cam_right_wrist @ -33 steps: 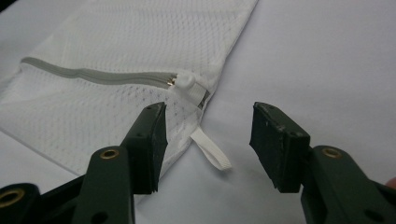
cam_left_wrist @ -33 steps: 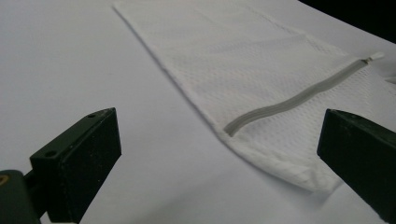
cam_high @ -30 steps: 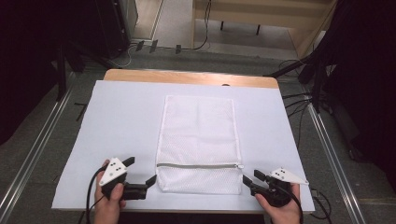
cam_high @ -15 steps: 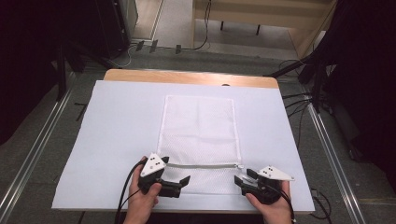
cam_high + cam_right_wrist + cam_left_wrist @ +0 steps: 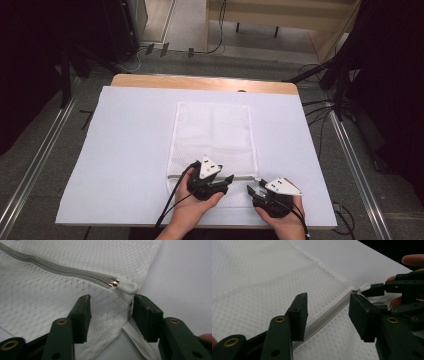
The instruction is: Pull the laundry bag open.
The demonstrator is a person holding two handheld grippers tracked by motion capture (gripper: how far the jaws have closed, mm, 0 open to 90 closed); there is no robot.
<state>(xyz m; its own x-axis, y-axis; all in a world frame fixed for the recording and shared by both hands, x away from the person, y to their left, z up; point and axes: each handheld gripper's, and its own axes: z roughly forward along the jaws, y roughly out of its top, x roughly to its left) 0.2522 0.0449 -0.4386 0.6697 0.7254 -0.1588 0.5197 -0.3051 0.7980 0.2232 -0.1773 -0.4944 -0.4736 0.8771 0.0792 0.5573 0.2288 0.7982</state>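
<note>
Nearest the person's edge of the table, both grippers work at the zipped end of a white mesh laundry bag (image 5: 214, 135), which lies flat on a pale sheet (image 5: 125, 150) covering the wooden table (image 5: 200, 82). Right gripper (image 5: 256, 190): held in the person's right hand at the bag's near right corner. Seen from the right gripper view, its jaws stand apart on either side of a bunched fold of mesh (image 5: 110, 312) at that corner, with a white tape loop (image 5: 136, 337) trailing between them; they have just been closing, and whether the pads already press the fabric cannot be told. Just beyond the jaws sits the zipper's white pull tab (image 5: 127, 287), at the end of the grey zipper (image 5: 62, 269). Left gripper (image 5: 227, 179): held in the left hand over the bag, just left of the right gripper along the zipper line. From the left gripper view, its jaws are apart with the grey zipper (image 5: 329, 316) running between them, neither pad pressing on it; they too have just been closing. One jaw of the right gripper (image 5: 374, 290) reaches the pull tab (image 5: 365, 286) at the zipper's far end in that view. Beyond the zipper, the body of the bag stretches away toward the table's far edge, smooth and flat. Cables (image 5: 320, 107) and dark stands lie on the floor beyond the table.
</note>
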